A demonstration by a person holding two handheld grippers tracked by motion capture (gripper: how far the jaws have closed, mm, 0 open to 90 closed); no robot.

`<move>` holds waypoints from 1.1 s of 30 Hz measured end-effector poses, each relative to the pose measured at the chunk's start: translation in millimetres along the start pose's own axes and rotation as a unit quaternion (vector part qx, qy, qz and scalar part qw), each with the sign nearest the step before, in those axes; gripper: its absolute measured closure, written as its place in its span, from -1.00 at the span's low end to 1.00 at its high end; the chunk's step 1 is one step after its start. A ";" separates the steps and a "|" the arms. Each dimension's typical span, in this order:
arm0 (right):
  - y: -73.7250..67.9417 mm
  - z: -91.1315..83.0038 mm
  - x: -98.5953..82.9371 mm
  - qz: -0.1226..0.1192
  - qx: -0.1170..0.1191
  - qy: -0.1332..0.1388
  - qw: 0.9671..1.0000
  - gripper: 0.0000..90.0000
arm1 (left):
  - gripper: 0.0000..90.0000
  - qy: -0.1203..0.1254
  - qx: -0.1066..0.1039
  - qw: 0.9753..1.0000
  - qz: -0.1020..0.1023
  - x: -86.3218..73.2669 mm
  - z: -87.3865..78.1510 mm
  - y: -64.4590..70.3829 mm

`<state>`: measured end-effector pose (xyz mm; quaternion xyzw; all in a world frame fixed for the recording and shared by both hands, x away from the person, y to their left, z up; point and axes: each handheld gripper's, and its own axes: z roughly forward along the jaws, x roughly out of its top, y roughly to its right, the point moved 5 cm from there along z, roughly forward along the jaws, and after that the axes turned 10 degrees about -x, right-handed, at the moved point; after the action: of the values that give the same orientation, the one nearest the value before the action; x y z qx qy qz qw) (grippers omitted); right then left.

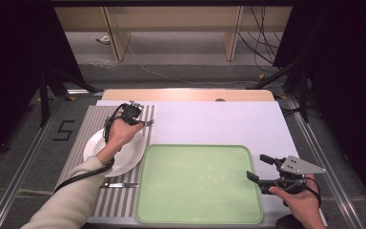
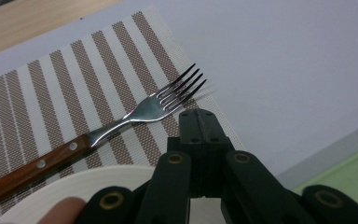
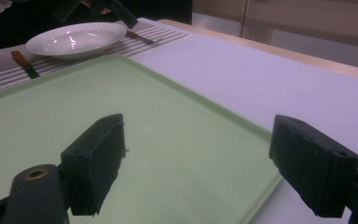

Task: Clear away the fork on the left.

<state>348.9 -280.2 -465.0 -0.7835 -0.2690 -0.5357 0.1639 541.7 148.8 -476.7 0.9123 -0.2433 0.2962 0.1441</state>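
Bright even table light, dark surroundings, near claw perhaps blurred

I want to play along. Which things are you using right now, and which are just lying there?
In use, probably:
left gripper, shut, by the fork
fork, on the mat
plate

Just lying about for now:
tray, with nothing on it
knife
right gripper, open at the tray's edge
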 end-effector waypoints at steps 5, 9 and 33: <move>-0.1 -0.1 -0.2 -0.001 0.001 -0.001 1.000 -0.57 | 0.99 -0.017 -0.003 1.000 -0.014 6.0 15.5 -1.7; -0.1 -0.1 -0.2 0.001 0.002 -0.001 1.000 -0.57 | 0.99 -0.043 0.001 0.999 -0.022 11.0 27.2 -5.2; -1.1 0.3 -0.4 0.003 0.005 -0.004 1.000 -0.57 | 0.99 -0.093 0.024 0.995 -0.035 10.0 51.3 -19.4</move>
<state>348.3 -279.2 -465.5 -0.7855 -0.2703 -0.5306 0.1685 583.2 140.6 -513.1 0.9470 -0.2160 0.2110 0.1093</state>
